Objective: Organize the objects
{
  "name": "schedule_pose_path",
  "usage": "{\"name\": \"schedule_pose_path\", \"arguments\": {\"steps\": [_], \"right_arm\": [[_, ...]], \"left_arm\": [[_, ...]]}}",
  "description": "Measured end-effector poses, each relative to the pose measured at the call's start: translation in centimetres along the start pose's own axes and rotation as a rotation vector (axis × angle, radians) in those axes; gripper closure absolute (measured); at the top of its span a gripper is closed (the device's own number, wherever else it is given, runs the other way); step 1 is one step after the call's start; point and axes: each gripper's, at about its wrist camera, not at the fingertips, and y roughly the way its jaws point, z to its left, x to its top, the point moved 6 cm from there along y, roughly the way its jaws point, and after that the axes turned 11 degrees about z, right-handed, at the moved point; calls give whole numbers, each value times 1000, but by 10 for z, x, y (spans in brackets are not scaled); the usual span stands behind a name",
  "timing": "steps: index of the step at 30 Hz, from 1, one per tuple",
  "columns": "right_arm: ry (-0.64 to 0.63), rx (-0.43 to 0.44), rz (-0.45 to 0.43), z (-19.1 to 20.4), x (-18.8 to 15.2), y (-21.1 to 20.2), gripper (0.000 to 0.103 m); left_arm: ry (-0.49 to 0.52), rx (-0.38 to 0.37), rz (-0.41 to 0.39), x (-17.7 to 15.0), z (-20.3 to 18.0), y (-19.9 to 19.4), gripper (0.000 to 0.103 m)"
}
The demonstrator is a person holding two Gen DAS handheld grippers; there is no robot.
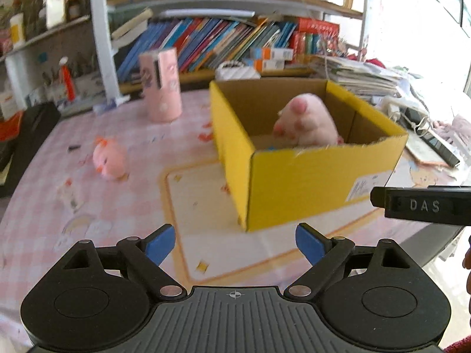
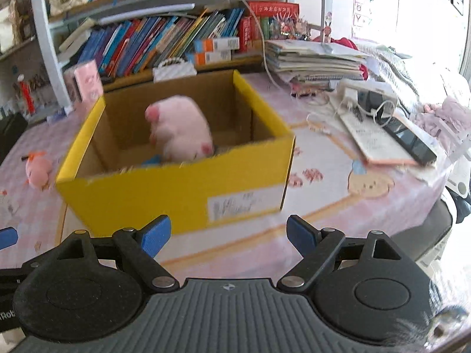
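Observation:
A yellow cardboard box (image 1: 318, 185) (image 2: 164, 194) stands open-topped on the pink checked tablecloth. Inside it sits a large pink plush toy (image 1: 309, 120) (image 2: 182, 129). A small pink plush chick (image 1: 110, 160) (image 2: 38, 169) lies on the cloth left of the box. My left gripper (image 1: 235, 242) is open and empty, held short of the box's near corner. My right gripper (image 2: 228, 234) is open and empty too, in front of the box's labelled side. The right gripper's finger (image 1: 424, 206) shows at the right edge of the left wrist view.
A pink cylindrical container (image 1: 162, 83) stands behind the chick. Bookshelves (image 1: 223, 41) with leaning books line the back. Stacked papers (image 2: 318, 58), a power strip (image 2: 365, 94) with cables and a dark remote-like bar (image 2: 409, 141) crowd the right side of the table.

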Motion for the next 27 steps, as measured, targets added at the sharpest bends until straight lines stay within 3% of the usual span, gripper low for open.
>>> {"name": "schedule_pose_path", "arguments": {"steps": [12, 27], "right_arm": [[-45, 47, 50, 45, -42, -17, 18], [-130, 126, 61, 103, -67, -31, 16]], "left_arm": [[-15, 35, 14, -35, 33, -28, 12], [-81, 98, 4, -66, 80, -57, 11]]}}
